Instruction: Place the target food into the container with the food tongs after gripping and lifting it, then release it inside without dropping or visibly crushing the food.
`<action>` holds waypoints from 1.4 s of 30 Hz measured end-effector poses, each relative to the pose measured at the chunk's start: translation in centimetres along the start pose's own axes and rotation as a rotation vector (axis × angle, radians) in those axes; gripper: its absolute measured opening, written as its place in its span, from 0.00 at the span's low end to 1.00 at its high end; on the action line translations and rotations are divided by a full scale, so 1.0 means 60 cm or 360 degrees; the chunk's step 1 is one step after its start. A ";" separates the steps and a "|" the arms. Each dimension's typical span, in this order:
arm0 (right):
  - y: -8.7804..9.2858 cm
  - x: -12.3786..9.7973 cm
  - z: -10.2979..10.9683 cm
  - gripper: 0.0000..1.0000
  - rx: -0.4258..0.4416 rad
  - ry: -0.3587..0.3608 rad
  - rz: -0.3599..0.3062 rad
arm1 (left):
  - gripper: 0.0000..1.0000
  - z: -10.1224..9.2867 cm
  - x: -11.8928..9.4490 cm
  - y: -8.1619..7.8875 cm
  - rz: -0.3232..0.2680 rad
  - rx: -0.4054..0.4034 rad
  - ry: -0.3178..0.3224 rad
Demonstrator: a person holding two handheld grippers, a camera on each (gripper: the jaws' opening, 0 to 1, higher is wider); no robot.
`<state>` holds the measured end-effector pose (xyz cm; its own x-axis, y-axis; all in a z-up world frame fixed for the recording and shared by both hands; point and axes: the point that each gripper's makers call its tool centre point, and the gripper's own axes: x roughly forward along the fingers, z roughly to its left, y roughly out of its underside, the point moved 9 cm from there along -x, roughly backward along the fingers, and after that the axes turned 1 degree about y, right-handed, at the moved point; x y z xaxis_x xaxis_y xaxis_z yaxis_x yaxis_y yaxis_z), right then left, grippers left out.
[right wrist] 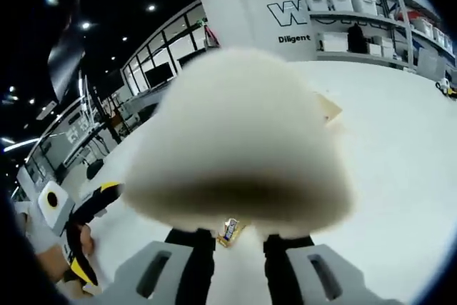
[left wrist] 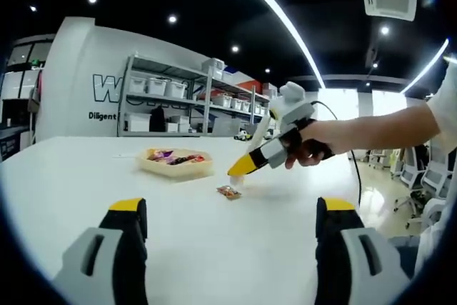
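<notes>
The white table carries a shallow container of wrapped snacks at its far side, and a single wrapped food piece lies just near and right of it. The right gripper, clenched on pale food tongs, points down at that piece from the right and is much the nearer; the tongs' long axis runs toward it. The left gripper hangs back, jaws spread, holding nothing.

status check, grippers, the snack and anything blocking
Left gripper open, empty, low over the table. Right gripper shut on pale food tongs, tip above wrapped snack. Container behind it, path unobstructed.
</notes>
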<state>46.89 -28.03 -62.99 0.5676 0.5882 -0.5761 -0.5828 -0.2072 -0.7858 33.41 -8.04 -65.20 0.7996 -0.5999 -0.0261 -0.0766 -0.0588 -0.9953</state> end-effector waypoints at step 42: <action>-0.004 0.036 0.027 0.13 -0.0180 0.0280 0.0101 | 0.97 -0.009 -0.003 -0.002 -0.0038 -0.0006 0.0024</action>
<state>47.32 -25.45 -63.71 0.6305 0.4277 -0.6477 -0.5572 -0.3315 -0.7613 32.98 -8.35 -65.01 0.7924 -0.6101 -0.0009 -0.0597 -0.0760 -0.9953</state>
